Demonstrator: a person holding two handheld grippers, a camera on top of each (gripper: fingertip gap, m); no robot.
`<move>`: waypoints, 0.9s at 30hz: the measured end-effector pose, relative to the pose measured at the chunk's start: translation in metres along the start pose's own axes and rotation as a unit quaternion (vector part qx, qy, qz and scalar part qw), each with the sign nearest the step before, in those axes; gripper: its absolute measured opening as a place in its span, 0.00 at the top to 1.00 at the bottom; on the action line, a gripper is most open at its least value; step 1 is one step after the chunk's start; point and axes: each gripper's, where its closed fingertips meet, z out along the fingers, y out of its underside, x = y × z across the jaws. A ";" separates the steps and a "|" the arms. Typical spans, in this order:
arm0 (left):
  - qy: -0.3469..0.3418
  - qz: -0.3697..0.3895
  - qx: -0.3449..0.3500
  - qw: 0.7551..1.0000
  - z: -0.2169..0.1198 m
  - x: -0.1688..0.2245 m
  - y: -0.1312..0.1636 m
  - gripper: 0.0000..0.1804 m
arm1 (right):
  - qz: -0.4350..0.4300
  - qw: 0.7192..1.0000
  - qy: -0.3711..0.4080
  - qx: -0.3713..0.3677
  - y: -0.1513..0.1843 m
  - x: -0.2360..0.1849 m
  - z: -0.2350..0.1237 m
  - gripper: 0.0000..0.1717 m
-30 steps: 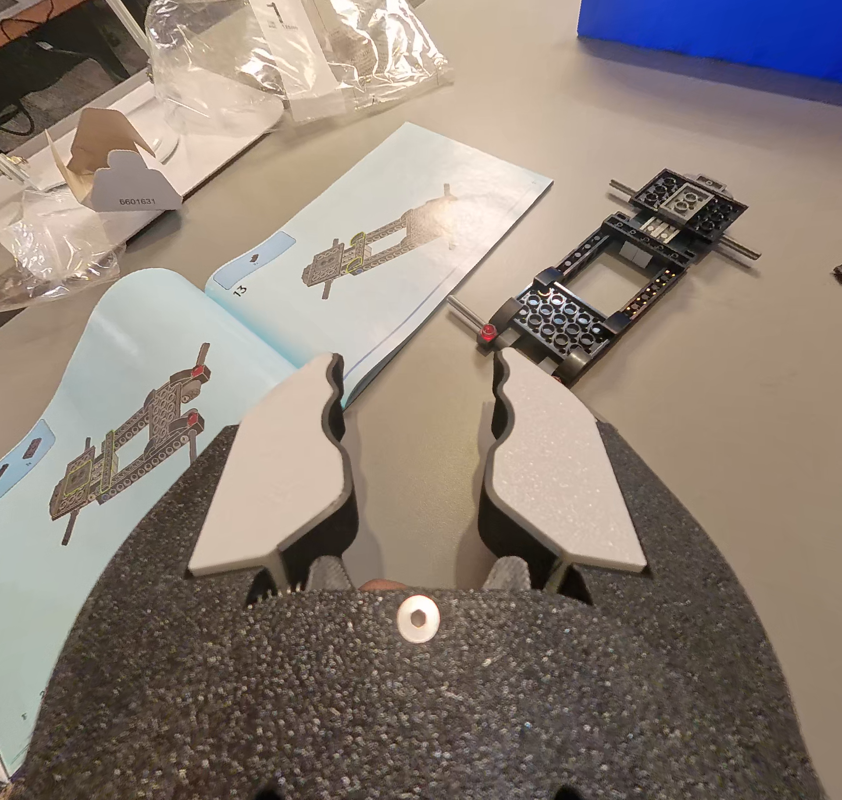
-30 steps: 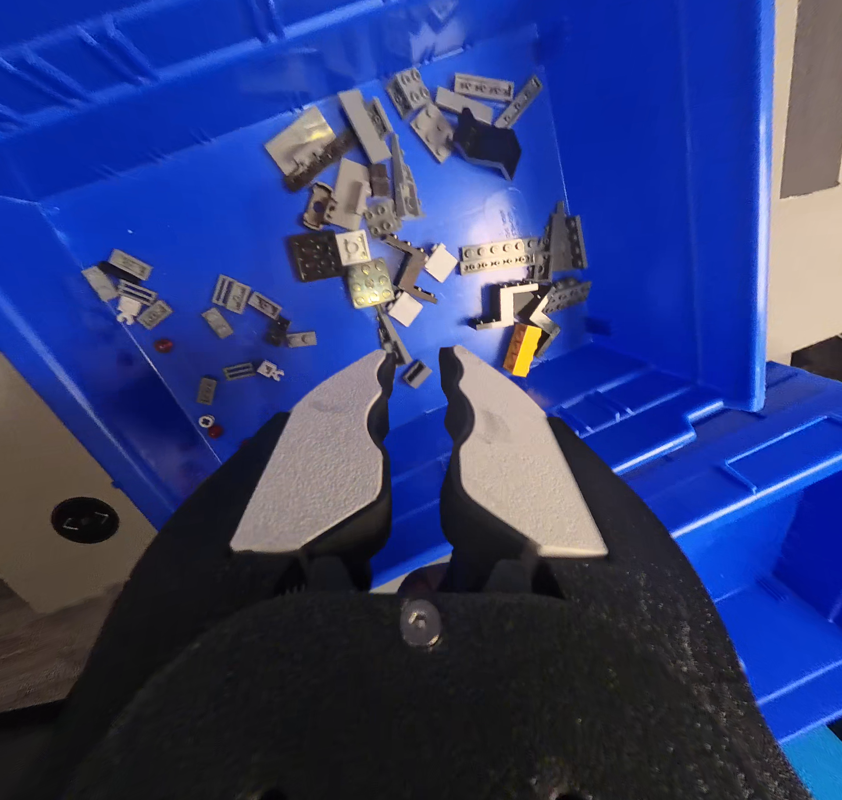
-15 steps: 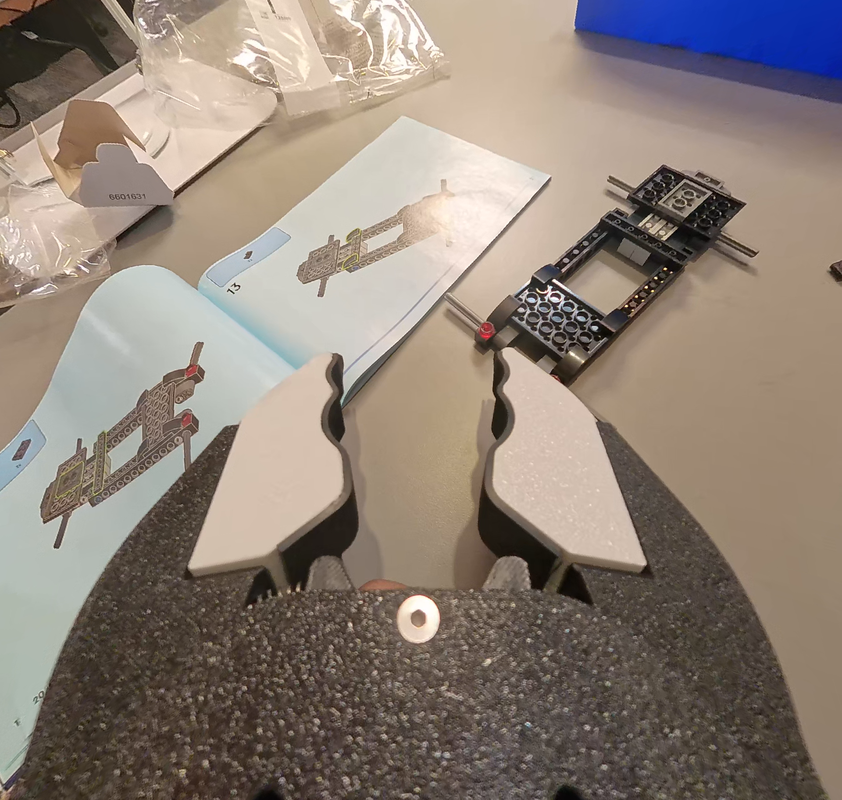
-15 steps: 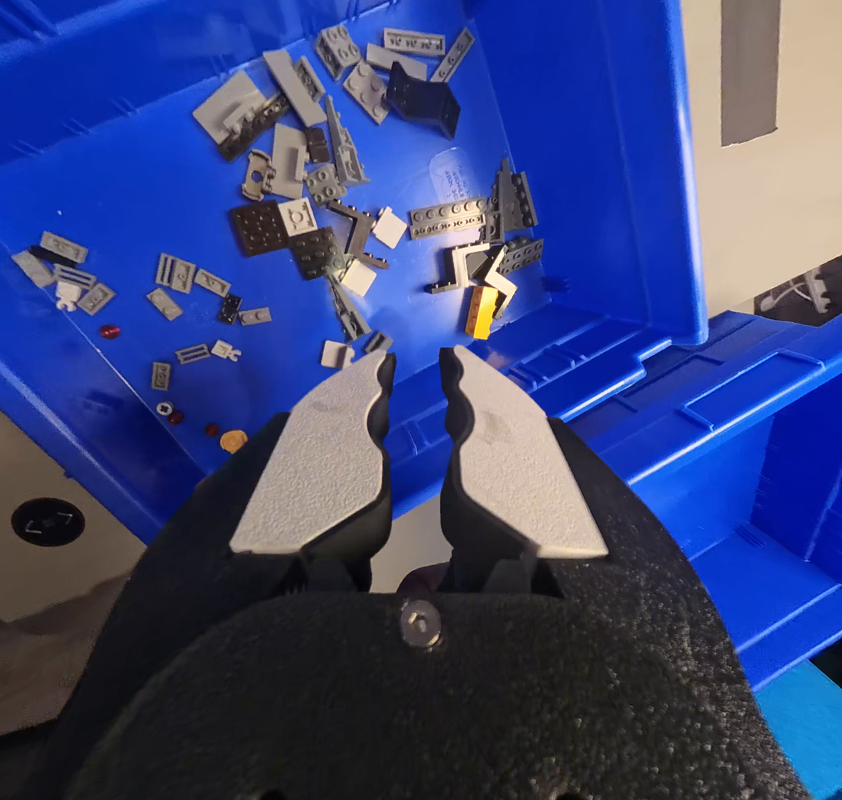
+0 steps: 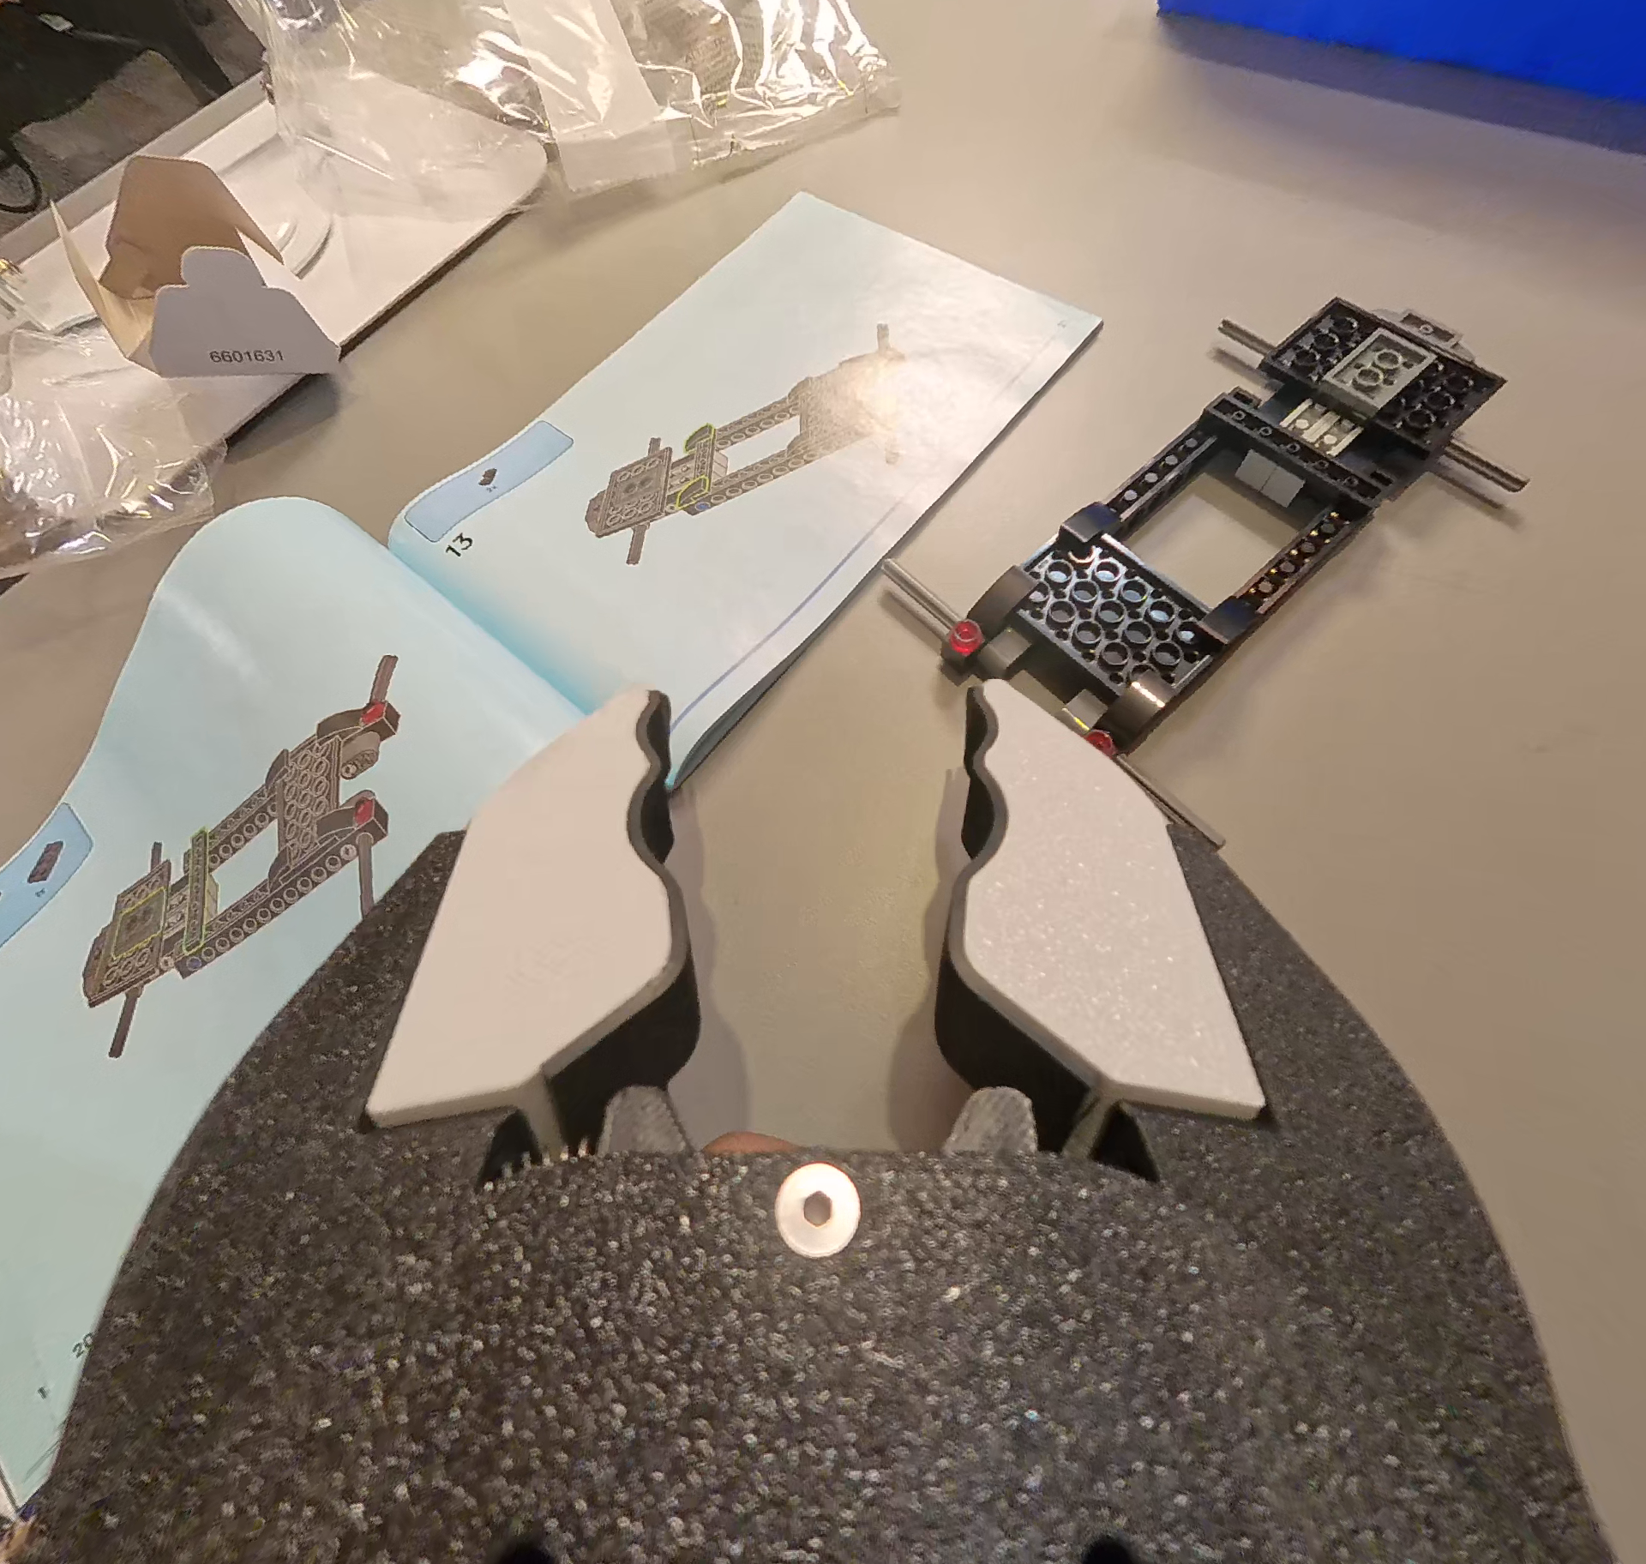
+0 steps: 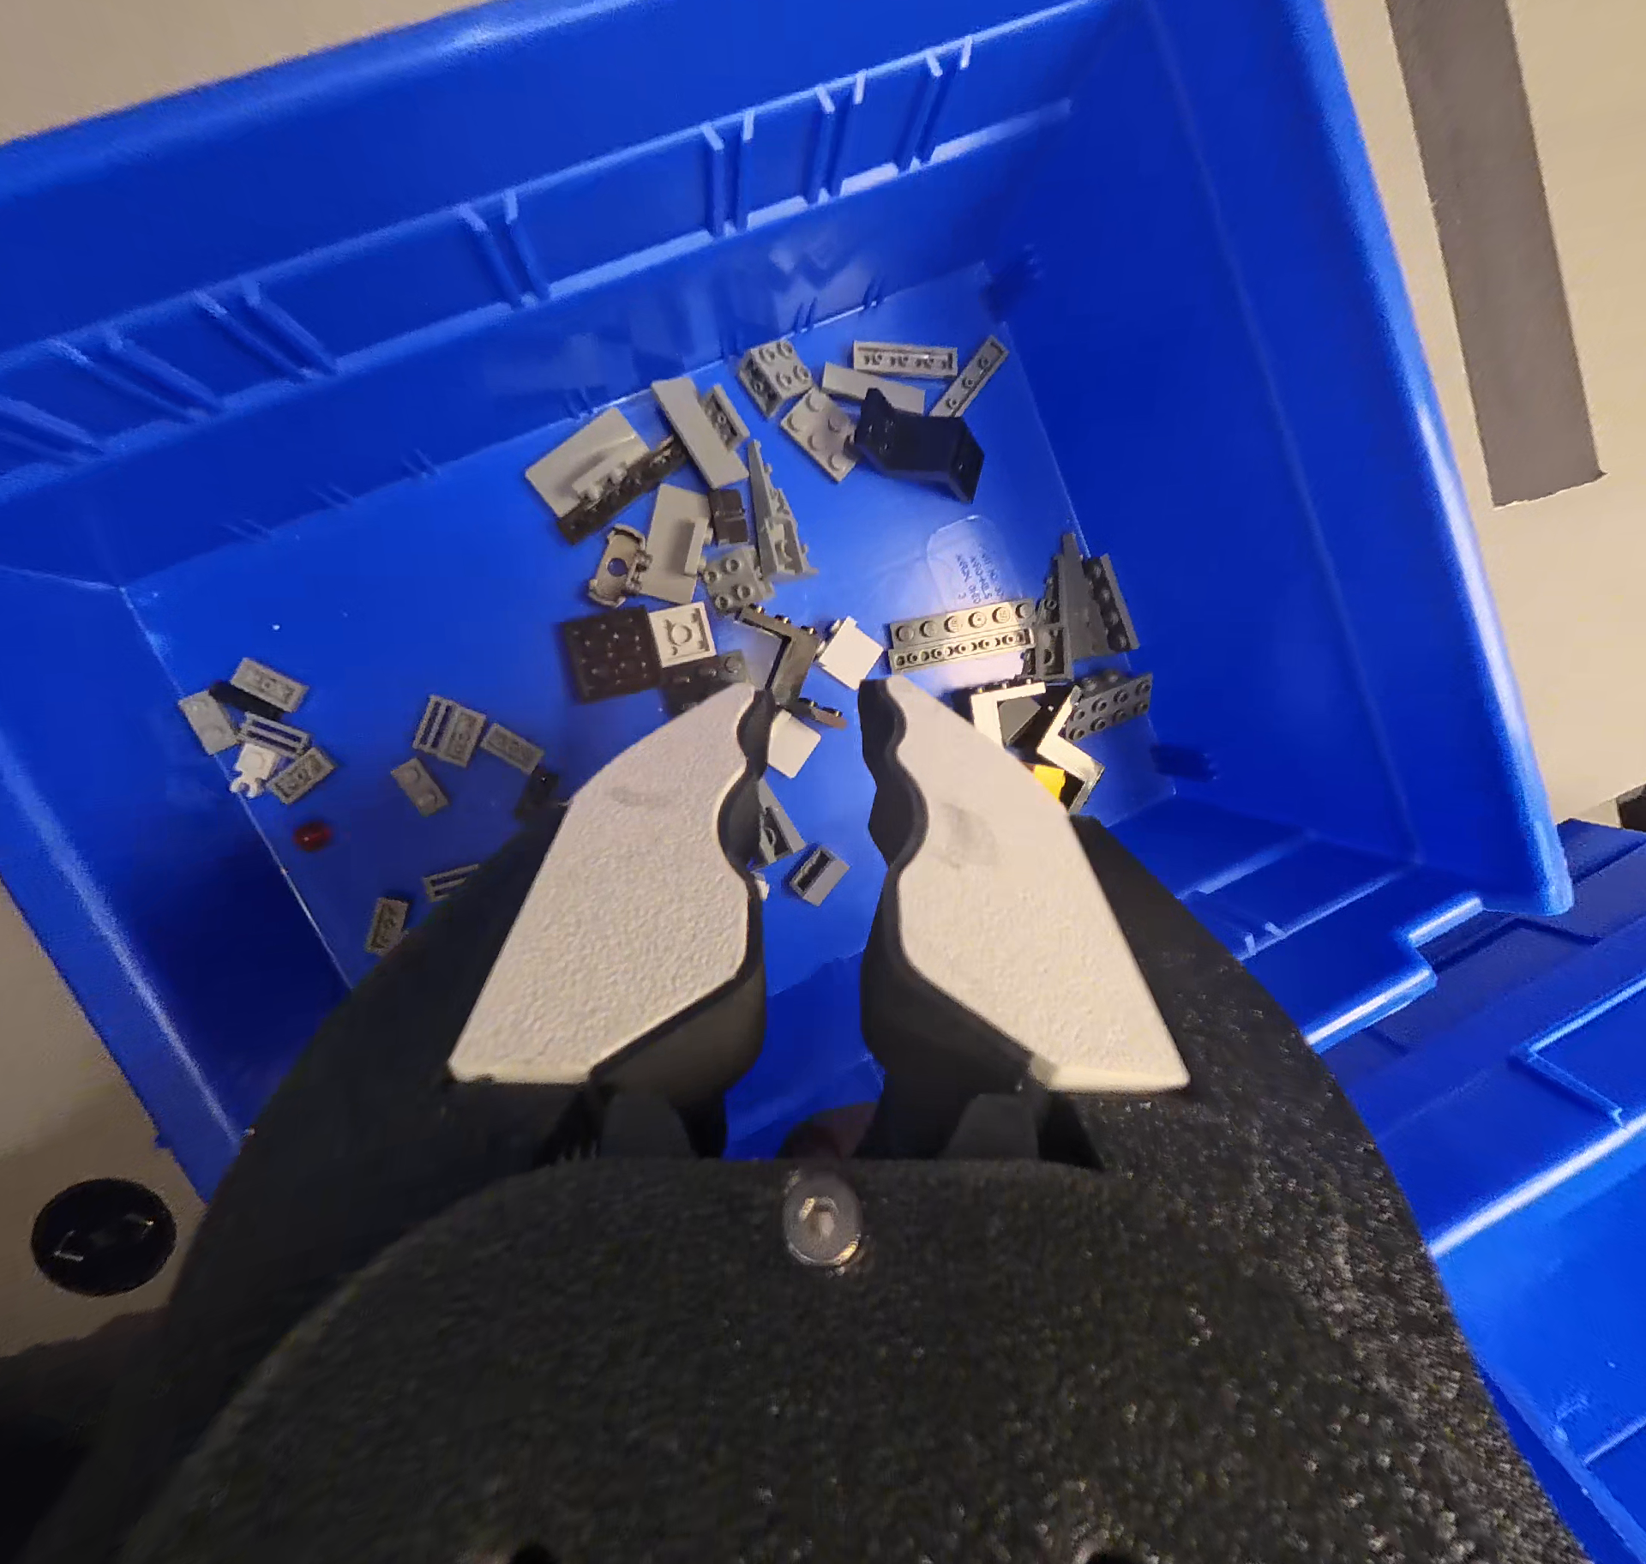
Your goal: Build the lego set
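Bench surface is seen between the fingers of the left tool (image 5: 819, 702), which is held wide apart and grips nothing. A black brick chassis (image 5: 1229, 523) lies flat just ahead and to the right of the right fingertip (image 5: 989, 719), its long axis running diagonally away toward the upper right, grey axle rods crossing it at each end. An open instruction booklet (image 5: 712, 488) is spread left of the chassis, its near corner passing behind the left fingertip. Clear plastic bags (image 5: 552, 51) and a small cardboard piece (image 5: 214, 301) are set farther off, beyond the booklet.

Loose grey and black brick pieces (image 6: 766, 541) are scattered over the floor of a blue bin (image 6: 1291, 452) in the right wrist view. The right tool (image 6: 806, 706) is held narrow over them, nothing pinched; blue floor and small pieces show through the gap. A small pale grey tile (image 6: 793, 746) lies nearest, just beside the left fingertip, and a black angled piece (image 6: 788, 657) just beyond it. A yellow piece (image 6: 1051, 777) is partly hidden behind the right finger.
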 end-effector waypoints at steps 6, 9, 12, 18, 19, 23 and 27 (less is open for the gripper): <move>0.001 0.001 -0.005 1.000 0.001 0.001 0.001 0.65 | 0.005 0.999 0.015 0.034 -0.004 0.002 -0.006 0.88; 0.001 0.004 -0.008 1.000 0.002 0.001 0.002 0.65 | 0.016 0.998 0.015 0.061 -0.008 0.004 -0.011 0.88; 0.001 0.008 -0.012 1.000 0.002 0.002 0.003 0.65 | 0.025 0.996 0.009 0.080 -0.010 0.005 -0.014 0.88; 0.000 0.008 -0.015 1.000 0.003 0.002 0.004 0.65 | -0.006 1.000 0.015 0.014 0.003 -0.006 -0.007 0.88; 0.001 0.008 -0.016 1.000 0.003 0.002 0.004 0.65 | -0.019 1.000 0.011 -0.013 0.008 -0.014 -0.006 0.89; 0.006 0.008 -0.017 1.000 0.003 0.003 0.004 0.65 | -0.069 0.993 -0.038 -0.083 0.016 -0.060 -0.001 0.92; 0.015 0.016 -0.013 1.000 0.002 0.006 0.003 0.65 | -0.098 0.976 -0.079 -0.177 0.036 -0.082 0.008 0.91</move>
